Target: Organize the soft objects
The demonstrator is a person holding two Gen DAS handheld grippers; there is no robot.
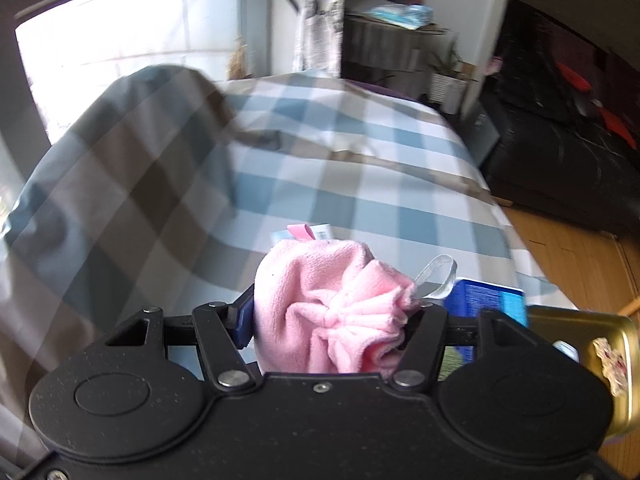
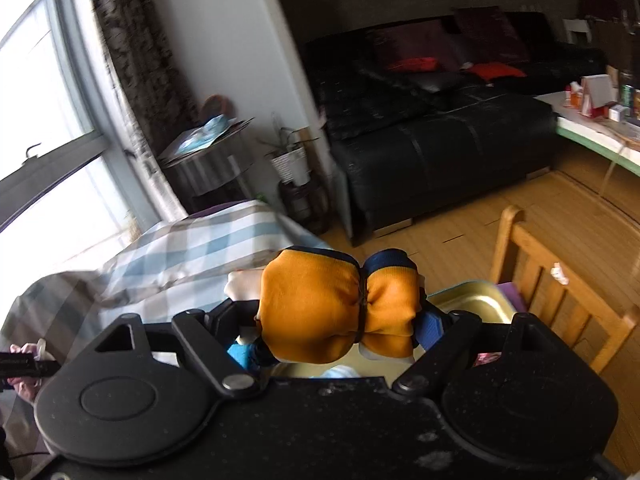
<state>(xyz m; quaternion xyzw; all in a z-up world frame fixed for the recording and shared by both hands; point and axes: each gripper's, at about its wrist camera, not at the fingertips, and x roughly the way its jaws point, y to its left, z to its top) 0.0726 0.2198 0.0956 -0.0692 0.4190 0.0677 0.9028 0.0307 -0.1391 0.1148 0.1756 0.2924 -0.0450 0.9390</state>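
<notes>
Your left hand-held gripper [image 1: 332, 320] is clamped on a pink towel bundle [image 1: 328, 308] above the checked bed [image 1: 360, 152]; the right hand-held gripper [image 2: 340, 320] squeezes an orange cloth bundle [image 2: 332, 304] over the gold tin [image 2: 480, 300]. Both look light and squishy, so grip the bunched middle.

Right tongs [image 2: 340, 320] clamped on orange plush [image 2: 320, 312], gold tray [image 2: 480, 300] below, sofa [image 2: 440, 140] bkgd
</notes>
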